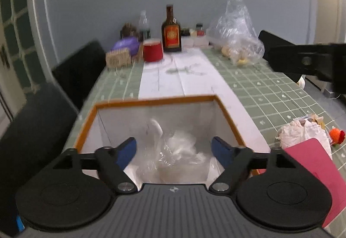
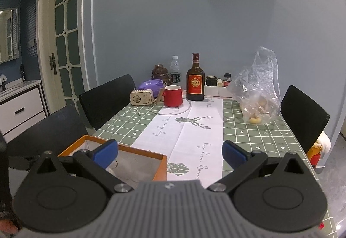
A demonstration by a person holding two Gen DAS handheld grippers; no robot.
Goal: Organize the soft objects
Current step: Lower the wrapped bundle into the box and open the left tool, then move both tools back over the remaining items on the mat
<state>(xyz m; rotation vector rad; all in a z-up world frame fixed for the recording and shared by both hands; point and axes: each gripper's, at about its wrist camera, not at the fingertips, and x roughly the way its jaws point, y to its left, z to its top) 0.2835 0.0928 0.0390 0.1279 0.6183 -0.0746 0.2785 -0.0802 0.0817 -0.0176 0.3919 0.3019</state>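
Clear plastic bag (image 1: 173, 151) lies crumpled inside the orange-rimmed box (image 1: 151, 101), near table (image 1: 270, 91) edge. Left hand-held gripper (image 1: 174, 147) hovers over it, jaws spread, empty. Right hand-held gripper (image 2: 169, 151) likewise released, beside the box (holding nothing). Risk: springy film may puff back up and snag a finger, dragging out. Green checked cloth, white runner; grey wall, black chairs, clutter at far end.

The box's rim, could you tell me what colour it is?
Orange, on the box with white inner walls; clearest in the left wrist view.
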